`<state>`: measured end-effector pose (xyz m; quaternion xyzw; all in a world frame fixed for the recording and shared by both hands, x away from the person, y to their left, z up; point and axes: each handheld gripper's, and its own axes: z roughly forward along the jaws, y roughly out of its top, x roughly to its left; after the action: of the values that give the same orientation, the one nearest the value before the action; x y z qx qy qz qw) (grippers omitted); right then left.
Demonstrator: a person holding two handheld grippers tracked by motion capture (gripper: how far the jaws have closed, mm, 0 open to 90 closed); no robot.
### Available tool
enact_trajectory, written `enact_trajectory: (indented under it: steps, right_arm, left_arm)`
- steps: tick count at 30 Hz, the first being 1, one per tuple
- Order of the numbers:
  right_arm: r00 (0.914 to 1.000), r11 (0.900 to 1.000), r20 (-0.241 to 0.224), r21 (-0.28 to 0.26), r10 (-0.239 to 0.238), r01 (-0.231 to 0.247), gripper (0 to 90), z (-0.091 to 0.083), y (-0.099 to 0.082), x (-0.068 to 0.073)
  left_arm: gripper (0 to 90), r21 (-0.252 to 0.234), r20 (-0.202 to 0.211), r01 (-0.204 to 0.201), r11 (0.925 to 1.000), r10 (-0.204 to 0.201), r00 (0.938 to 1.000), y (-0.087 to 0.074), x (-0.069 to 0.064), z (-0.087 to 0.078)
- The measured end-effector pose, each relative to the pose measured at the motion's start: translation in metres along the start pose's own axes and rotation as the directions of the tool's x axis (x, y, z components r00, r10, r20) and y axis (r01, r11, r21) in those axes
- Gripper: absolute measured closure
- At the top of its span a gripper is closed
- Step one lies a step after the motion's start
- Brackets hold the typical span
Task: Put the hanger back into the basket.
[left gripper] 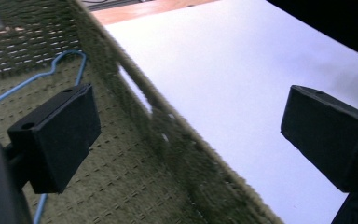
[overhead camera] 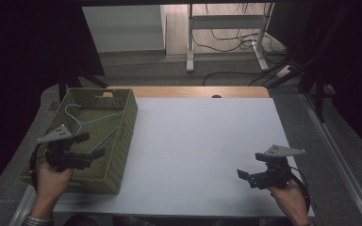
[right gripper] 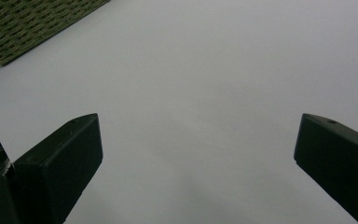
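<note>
A person at a white surface holds the left claw over the near end of an olive woven basket at the left edge, where a blue wire hanger lies flat on the basket floor. In the left gripper view the jaws stand spread wide and straddle the basket's right wall, one jaw inside above the weave and one out over the surface, with the hanger's hook curving just beyond the inner jaw. The right claw hangs above the bare near-right part of the surface, well apart from the basket, its jaws likewise spread and holding nothing.

The work in hand appears to be reaching in for the hanger. Doing it well likely means shifting the left claw leftward so both jaws clear the wall and drop inside the basket, then lowering them across a single straight run of wire, such as the neck below the hook or a shoulder arm. Thin wire lying flat on the weave gives little to bite, so the jaw tips should reach right down to the floor and close squarely, or the hanger may slip or swing. The right claw could steady the basket.
</note>
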<state>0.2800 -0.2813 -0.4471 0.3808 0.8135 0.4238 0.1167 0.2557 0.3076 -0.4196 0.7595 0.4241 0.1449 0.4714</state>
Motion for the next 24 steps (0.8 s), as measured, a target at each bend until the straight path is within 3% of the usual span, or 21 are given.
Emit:
enact_trajectory:
  steps: [8,14,24]
  right_arm:
    - [0.9999,1.0000,0.016,0.000,0.001,-0.001,0.7,-0.003,-0.004,-0.002]
    - [0.9997,1.0000,0.022,-0.003,0.008,-0.008,0.7,-0.005,-0.007,-0.005]
    - [0.9997,1.0000,0.026,0.005,0.003,-0.003,0.6,-0.004,-0.010,-0.005]
  left_arm:
    - [1.3,0.003,0.051,-0.018,0.9998,0.018,0.9986,-0.009,-0.021,0.015]
    - [0.3,0.025,0.031,-0.043,0.9988,0.042,0.9987,-0.017,-0.034,0.020]
    - [0.0,0.051,0.043,-0.027,0.9984,0.025,0.9988,-0.033,-0.038,0.028]
